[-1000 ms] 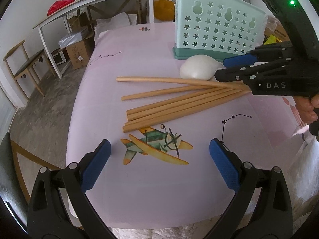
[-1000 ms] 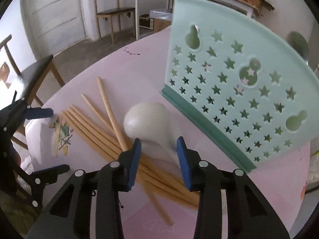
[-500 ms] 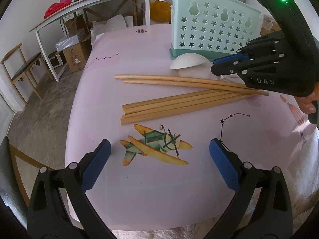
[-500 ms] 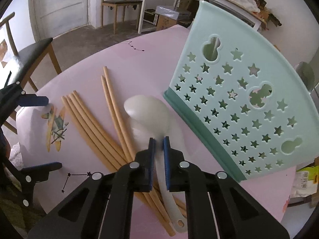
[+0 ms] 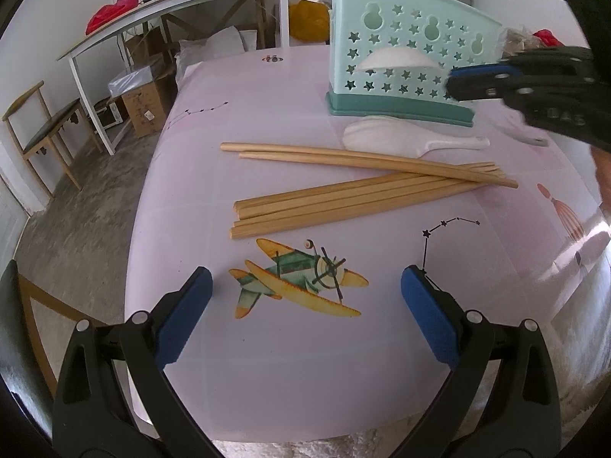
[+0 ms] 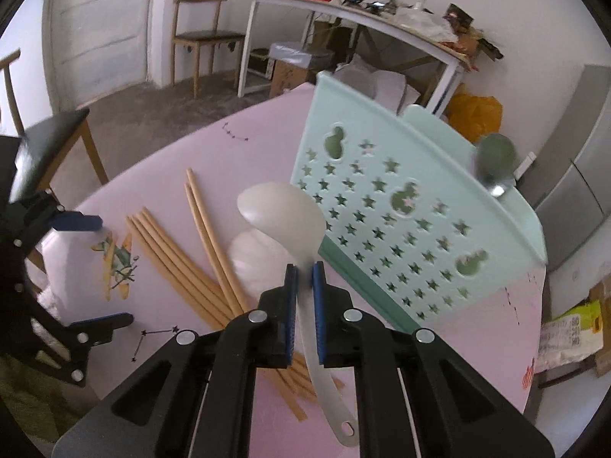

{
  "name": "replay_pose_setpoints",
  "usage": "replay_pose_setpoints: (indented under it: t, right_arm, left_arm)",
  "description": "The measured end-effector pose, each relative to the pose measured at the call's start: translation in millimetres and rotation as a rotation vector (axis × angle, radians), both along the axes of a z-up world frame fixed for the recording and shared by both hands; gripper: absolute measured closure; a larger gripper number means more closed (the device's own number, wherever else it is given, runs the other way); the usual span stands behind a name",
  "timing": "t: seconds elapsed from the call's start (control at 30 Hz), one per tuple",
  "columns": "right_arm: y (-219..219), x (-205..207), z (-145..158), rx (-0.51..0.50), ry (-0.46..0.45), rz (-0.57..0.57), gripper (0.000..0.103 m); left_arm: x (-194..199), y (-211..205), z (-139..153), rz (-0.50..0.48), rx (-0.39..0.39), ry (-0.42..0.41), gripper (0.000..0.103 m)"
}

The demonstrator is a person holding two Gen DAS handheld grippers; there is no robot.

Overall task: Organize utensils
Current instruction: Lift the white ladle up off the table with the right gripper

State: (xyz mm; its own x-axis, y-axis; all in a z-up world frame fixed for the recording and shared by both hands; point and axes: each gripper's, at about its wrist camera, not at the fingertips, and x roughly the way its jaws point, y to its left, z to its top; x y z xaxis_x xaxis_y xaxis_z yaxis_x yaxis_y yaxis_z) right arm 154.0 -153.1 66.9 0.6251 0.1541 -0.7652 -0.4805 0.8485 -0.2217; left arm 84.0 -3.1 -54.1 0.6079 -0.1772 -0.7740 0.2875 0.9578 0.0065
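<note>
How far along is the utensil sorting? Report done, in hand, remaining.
Done: one greenish spoon stands in the mint holder. In hand: the right gripper is shut on a white spoon, lifted clear. Left: a second white spoon and the chopsticks lie on the table.

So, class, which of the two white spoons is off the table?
The spoon gripped by its handle in the right tool, held up before the mint holder; the other spoon lies flat beside the chopsticks.

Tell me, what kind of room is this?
Probably a spare or storage room in a home: a pink-clothed table, a cluttered white workbench with cardboard boxes beneath, wooden chairs on a bare concrete floor.
</note>
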Motion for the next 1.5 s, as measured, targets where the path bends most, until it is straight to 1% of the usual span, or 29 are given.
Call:
replay_pose_setpoints:
  t: [0.13, 0.3, 0.43, 0.5, 0.53, 0.63, 0.73, 1.0, 1.1, 1.23, 1.33, 1.5]
  right_arm:
    - [-25, -14, 3, 0.052, 0.008, -0.059, 0.094]
    - [-58, -32, 2, 0.175, 0.041, -0.181, 0.094]
    - [-99, -47, -7, 0.358, 0.112, -0.306, 0.094]
    - [-118, -55, -18, 0.455, 0.148, -0.366, 0.094]
    - [-129, -58, -23, 0.521, 0.171, -0.399, 0.094]
    - [-150, -61, -38, 0.659, 0.220, -0.483, 0.094]
    - [-161, -60, -48, 0.723, 0.245, -0.524, 0.094]
    - [-184, -55, -64, 0.735, 0.284, -0.629, 0.093]
    - [-192, -58, -62, 0.727, 0.270, -0.647, 0.093]
    - [-196, -59, -60, 0.689, 0.245, -0.664, 0.092]
    - [-197, -58, -59, 0.648, 0.231, -0.677, 0.090]
    - [-199, -53, -57, 0.625, 0.218, -0.662, 0.079]
  left_arm:
    - [1, -1, 0, 0.010, 0.002, 0.002, 0.007]
    - [3, -2, 0, 0.021, 0.005, 0.009, 0.007]
    - [3, -2, 0, 0.031, 0.007, 0.014, 0.007]
    - [3, -2, -1, 0.035, 0.008, 0.016, 0.007]
    - [3, -3, -1, 0.036, 0.008, 0.017, 0.007]
    - [3, -3, 0, 0.040, 0.009, 0.019, 0.007]
    - [3, -3, 0, 0.045, 0.010, 0.020, 0.007]
    - [3, -4, 0, 0.054, 0.010, 0.023, 0.007]
    - [3, -3, 0, 0.055, 0.010, 0.024, 0.007]
    - [3, -4, 0, 0.055, 0.011, 0.025, 0.007]
    - [4, -4, 0, 0.058, 0.011, 0.030, 0.007]
    - [4, -3, 0, 0.059, 0.011, 0.030, 0.007]
